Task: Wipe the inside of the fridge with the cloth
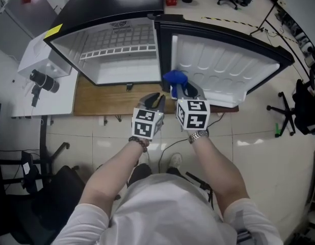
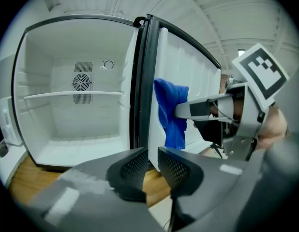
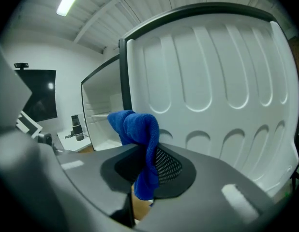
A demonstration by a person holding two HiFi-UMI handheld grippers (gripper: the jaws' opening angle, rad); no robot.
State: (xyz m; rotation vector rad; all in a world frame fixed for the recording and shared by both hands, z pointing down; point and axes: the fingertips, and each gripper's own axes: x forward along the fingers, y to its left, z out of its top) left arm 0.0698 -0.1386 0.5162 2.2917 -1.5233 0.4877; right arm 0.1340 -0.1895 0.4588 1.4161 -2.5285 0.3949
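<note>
Both my forearms reach forward side by side toward the open fridge [image 1: 122, 55], which stands on a wooden desk [image 1: 96, 98]. My right gripper [image 1: 182, 89] points at the inner side of the fridge's door [image 1: 224, 70], jaws pinching the blue cloth [image 3: 137, 129]. The cloth bunches above them, near the door's hinge edge. My left gripper [image 1: 155, 100] faces the fridge's front edge, jaws a narrow gap apart with nothing between. A yellow sticker [image 1: 53, 30] on the fridge's top corner is too small to read.

One fridge [image 1: 122, 60] with one open door [image 1: 224, 70] and one shelf [image 1: 119, 51], one blue cloth [image 1: 175, 78], and two grippers: left gripper [image 1: 158, 98], right gripper [image 1: 181, 89].
</note>
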